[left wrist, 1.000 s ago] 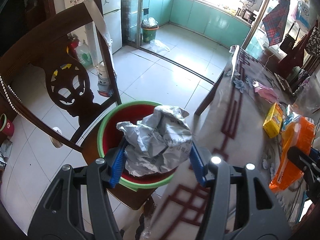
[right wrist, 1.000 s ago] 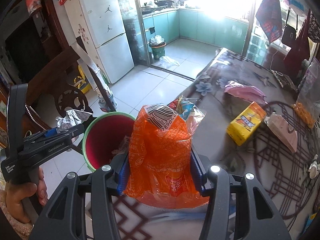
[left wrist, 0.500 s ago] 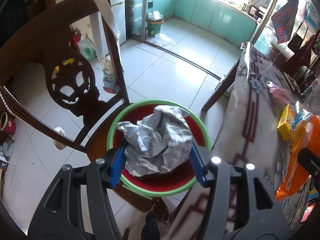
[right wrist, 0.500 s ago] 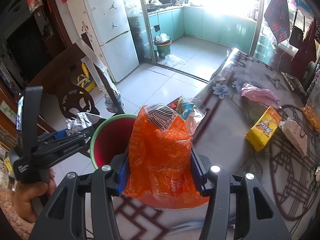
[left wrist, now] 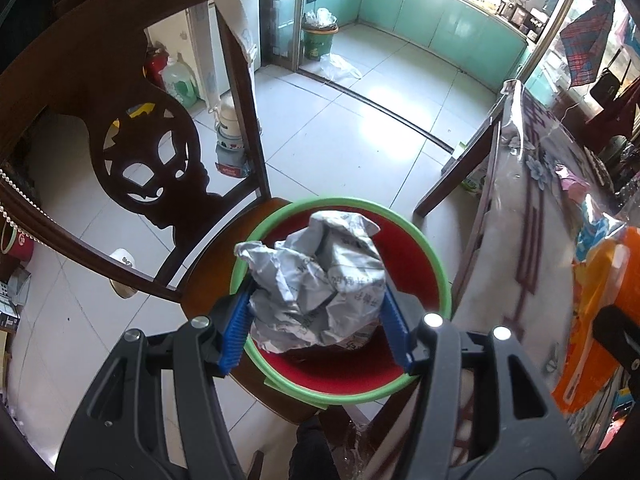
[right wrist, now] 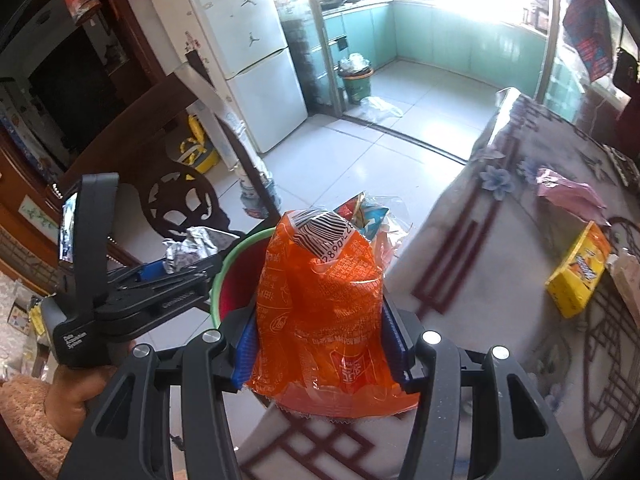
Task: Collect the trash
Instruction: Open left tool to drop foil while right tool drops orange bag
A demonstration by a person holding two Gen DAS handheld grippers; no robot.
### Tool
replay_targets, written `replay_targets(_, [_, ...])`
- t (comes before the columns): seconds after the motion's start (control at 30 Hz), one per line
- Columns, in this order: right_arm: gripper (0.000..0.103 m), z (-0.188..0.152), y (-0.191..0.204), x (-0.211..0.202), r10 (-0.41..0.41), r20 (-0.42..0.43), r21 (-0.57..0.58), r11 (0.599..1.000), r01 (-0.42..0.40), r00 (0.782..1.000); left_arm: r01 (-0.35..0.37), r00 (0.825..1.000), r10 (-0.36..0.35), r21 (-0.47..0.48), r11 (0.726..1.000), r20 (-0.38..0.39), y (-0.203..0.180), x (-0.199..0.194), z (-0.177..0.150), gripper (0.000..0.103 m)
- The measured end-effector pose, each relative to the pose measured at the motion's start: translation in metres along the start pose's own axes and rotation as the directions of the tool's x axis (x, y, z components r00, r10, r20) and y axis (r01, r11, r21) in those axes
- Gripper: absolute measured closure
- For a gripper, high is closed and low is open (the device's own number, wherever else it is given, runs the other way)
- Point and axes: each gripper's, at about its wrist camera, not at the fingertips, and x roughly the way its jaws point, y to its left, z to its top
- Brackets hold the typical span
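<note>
My left gripper (left wrist: 318,330) is shut on a crumpled grey paper ball (left wrist: 316,280), which hangs right over a red bin with a green rim (left wrist: 344,394) standing on a wooden chair seat. The right wrist view shows my right gripper (right wrist: 320,346) shut on an orange snack bag (right wrist: 320,312), held above the table's left edge just right of the bin (right wrist: 236,272). That view also catches the left gripper (right wrist: 176,270) with the paper ball (right wrist: 192,246), a hand holding its handle. The orange bag (left wrist: 596,312) shows at the right edge of the left wrist view.
A carved wooden chair back (left wrist: 132,128) rises left of the bin. The table (right wrist: 500,264), under a patterned plastic cover, carries a yellow box (right wrist: 580,276), a pink wrapper (right wrist: 568,194) and other packets. A white fridge (right wrist: 248,52) and a green kitchen bin (right wrist: 356,80) stand beyond on tiled floor.
Both grippers moved left toward the bin with their loads. The paper ball went from the bin's table-side rim to over its middle; the orange bag came nearer the table's edge.
</note>
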Motion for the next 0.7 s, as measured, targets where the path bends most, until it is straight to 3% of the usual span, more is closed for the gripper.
replay_targets(0.7, [0.051, 0.016, 0.013, 0.026, 0.039, -0.045, -0.039, 0.998, -0.040, 0.998, 0.002, 1.000, -0.002, -0.014, 1.000, -0.026, 0.013, 0.018, 0.014, 0.048])
